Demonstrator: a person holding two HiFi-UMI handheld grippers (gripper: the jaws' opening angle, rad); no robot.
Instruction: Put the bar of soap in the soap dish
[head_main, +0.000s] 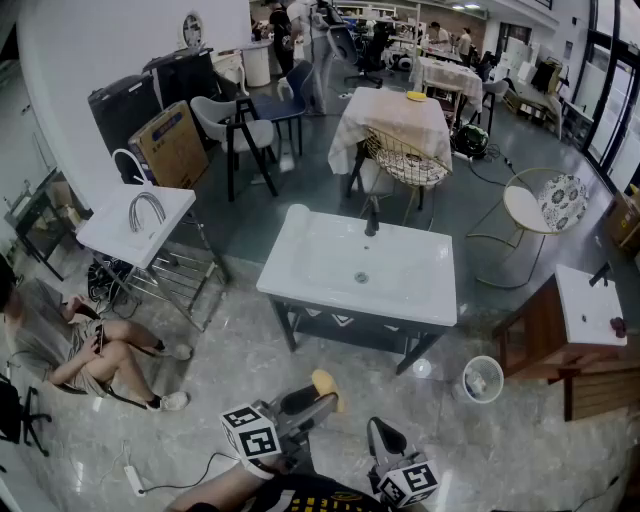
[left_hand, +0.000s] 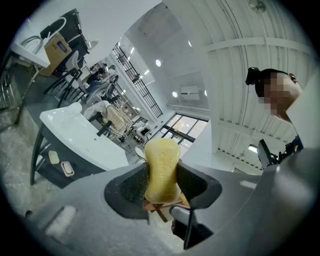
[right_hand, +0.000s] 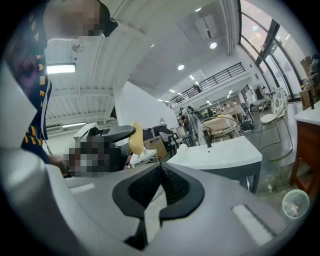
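Yellow, pale and matte: the bar of soap (left_hand: 161, 161) is pinched in my left gripper (head_main: 318, 398), the two black pads bearing on its broad faces. The jaws stand well spread, only because the bar fills them.

Soap, as seen:
- rounded oblong, standing on end between the pads
- slightly waisted about the middle, where the pads meet it
- finely pitted surface, no wrapper, no visible chips
- upper half stands clear beyond the jaw tips; lower end sits deep in the throat

Ahead of the left jaws and well apart from them is a white ceramic basin (head_main: 400, 295) on a dark stand (head_main: 345, 328), with a black tap (head_main: 372, 216) at its far edge. In the left gripper view two small pale pieces (left_hand: 60, 163) lie low on that stand, below and to the left of the jaws. One may be the soap dish, but they are too small to tell. I see no certain dish elsewhere.

My right gripper (right_hand: 161, 184) is held just beside the left one. Its pads are pressed together with nothing between them. From its view the soap shows up and to the left of its jaws, and the basin ahead to the right.

Progress, my judgement: pick-up done, grip looks secure. Everything else remains: carry the bar forward to the stand, find the dish, lower the bar in and release. Roughly the first third is complete.
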